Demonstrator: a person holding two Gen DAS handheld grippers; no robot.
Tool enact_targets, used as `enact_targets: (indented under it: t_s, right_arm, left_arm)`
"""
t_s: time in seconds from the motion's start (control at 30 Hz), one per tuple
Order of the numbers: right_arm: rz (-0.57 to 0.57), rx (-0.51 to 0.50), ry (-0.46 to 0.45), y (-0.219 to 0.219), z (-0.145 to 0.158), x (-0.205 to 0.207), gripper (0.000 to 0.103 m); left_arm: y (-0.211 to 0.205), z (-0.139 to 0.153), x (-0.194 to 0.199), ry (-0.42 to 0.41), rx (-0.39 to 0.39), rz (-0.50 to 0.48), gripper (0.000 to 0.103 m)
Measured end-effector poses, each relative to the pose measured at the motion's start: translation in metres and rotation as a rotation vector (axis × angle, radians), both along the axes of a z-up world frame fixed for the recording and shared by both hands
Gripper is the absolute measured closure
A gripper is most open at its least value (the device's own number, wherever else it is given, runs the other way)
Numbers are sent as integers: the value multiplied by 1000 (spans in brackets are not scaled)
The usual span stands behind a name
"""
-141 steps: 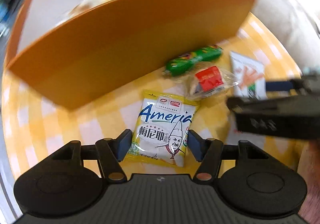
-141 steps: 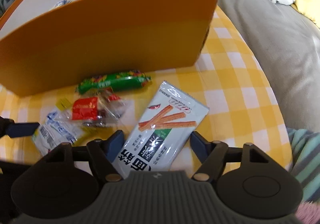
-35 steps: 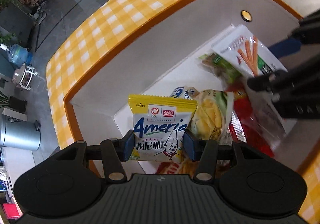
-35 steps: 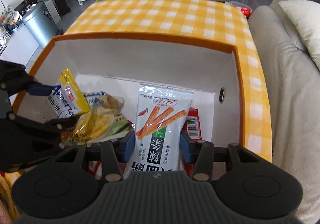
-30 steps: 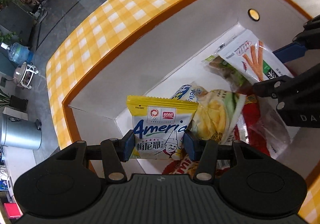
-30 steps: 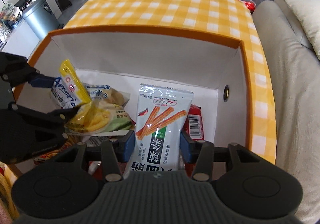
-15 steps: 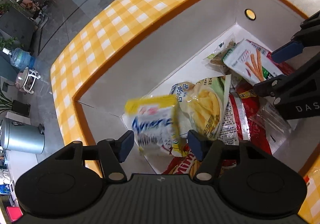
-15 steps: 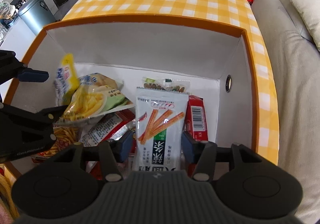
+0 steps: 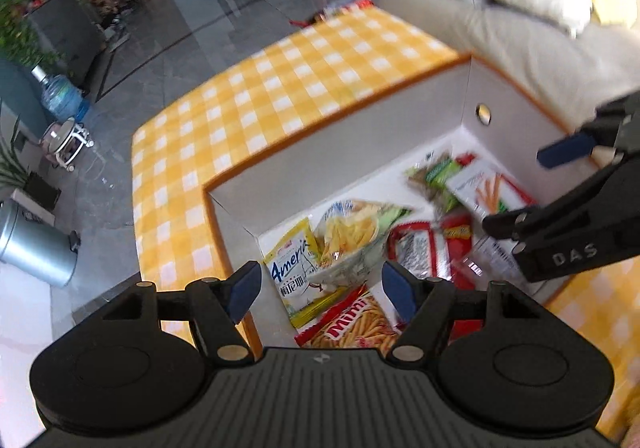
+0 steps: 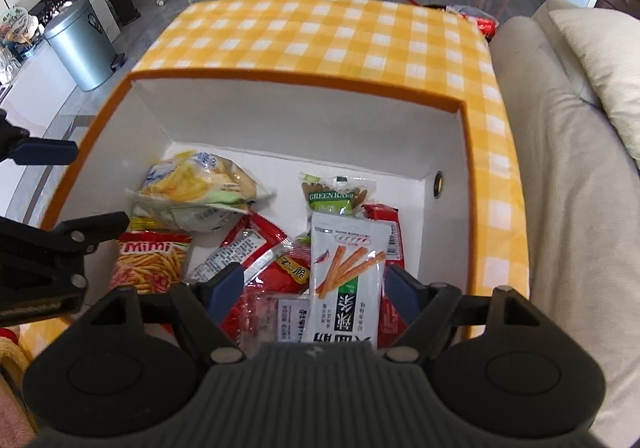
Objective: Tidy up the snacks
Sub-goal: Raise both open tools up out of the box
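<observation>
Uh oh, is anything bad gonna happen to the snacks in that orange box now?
Maybe a little. The left tongs are open right above the puffy chip bag; dipping down might crush it. The white stick-snack packet lies between the open right tongs, so it might snag if they move carelessly. The packets are piled up in the orange box, so the yellow Ameria packet half under the chips may get buried.

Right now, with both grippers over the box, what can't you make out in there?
- America pack: right wrist view, hidden behind the chips bag.
- Box near wall: both views, cut off by gripper bodies.
- Clear packet: contents too blurred.
- Table in front of the box: not shown.
</observation>
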State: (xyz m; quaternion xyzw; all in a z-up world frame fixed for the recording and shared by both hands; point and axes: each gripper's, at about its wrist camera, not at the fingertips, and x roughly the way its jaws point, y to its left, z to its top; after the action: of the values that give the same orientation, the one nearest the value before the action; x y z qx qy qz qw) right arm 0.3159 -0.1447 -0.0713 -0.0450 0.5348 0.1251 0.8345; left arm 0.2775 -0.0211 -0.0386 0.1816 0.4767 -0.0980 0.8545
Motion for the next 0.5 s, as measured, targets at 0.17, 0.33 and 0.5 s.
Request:
enact_targets:
  t_s: [0.17, 0.33, 0.5]
  right_arm:
    - [-13, 10, -53, -1, 23, -18, 23]
    - [-29, 44, -112, -3, 49, -45, 20]
    - [-71, 111, -200, -15, 74, -81, 19]
  left_arm:
    - [5, 27, -25, -73, -85, 30, 22]
    - [7, 47, -55, -146, -155, 62, 22]
    - [9, 61, -91, -204, -247, 94, 22]
